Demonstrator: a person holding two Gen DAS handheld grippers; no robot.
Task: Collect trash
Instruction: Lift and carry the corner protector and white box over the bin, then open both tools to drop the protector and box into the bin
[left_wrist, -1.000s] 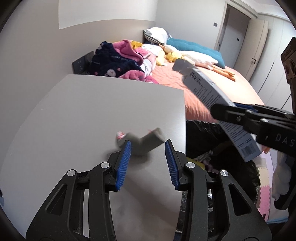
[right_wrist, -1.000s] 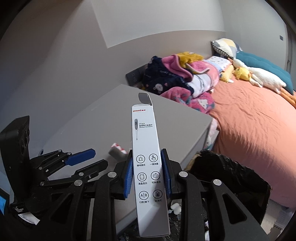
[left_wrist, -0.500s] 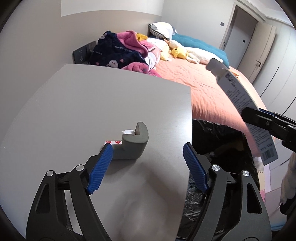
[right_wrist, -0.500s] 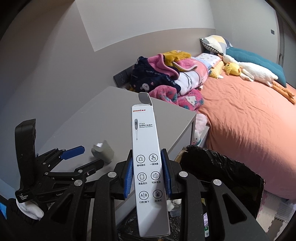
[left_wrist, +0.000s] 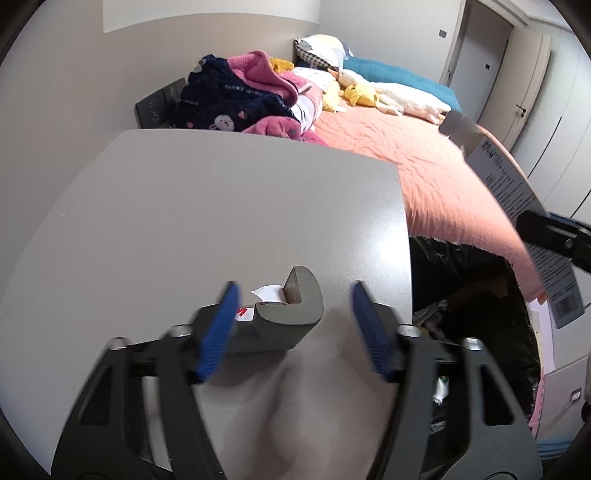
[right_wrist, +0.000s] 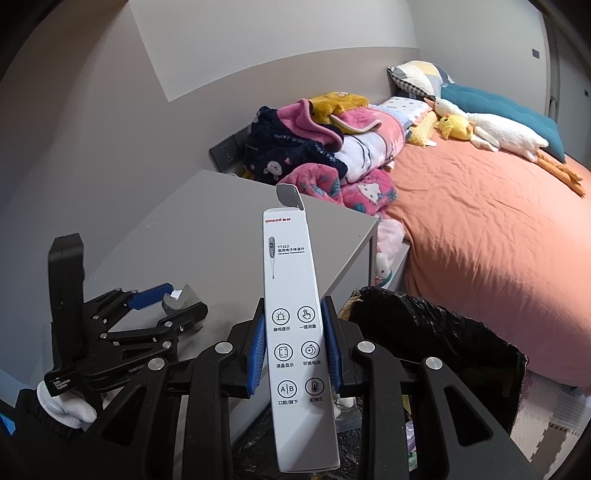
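Now the left gripper (left_wrist: 291, 328) sits lower and nearer the grey corner guard (left_wrist: 286, 317) than a second ago, when its blue pads stood close behind the piece; half a second back the jaws were spread wide, and at this moment they are closing, blurred, with the guard between them and a clear gap on the right pad's side. Whether the left pad already touches the guard cannot be told. The guard lies on the grey tabletop (left_wrist: 207, 206), near its right edge, with a scrap of white backing paper (left_wrist: 267, 293) and a red-printed strip under it; it has turned since the first frame, its bend now pointing up and away. Further right, the right gripper (right_wrist: 295, 354) is clamped narrowly on the white thermometer box (right_wrist: 295, 314), just as it was in both earlier frames, the box upright with its grey flap open at the top. Below and right of that box gapes the black trash bag (right_wrist: 436, 332), set beside the table's edge, and more of its mouth shows than before. Beyond the table a grey wall (left_wrist: 55, 92) meets a bed with an orange cover (right_wrist: 480, 229), piled blankets (right_wrist: 325, 147), and a plush goose (right_wrist: 495, 133).
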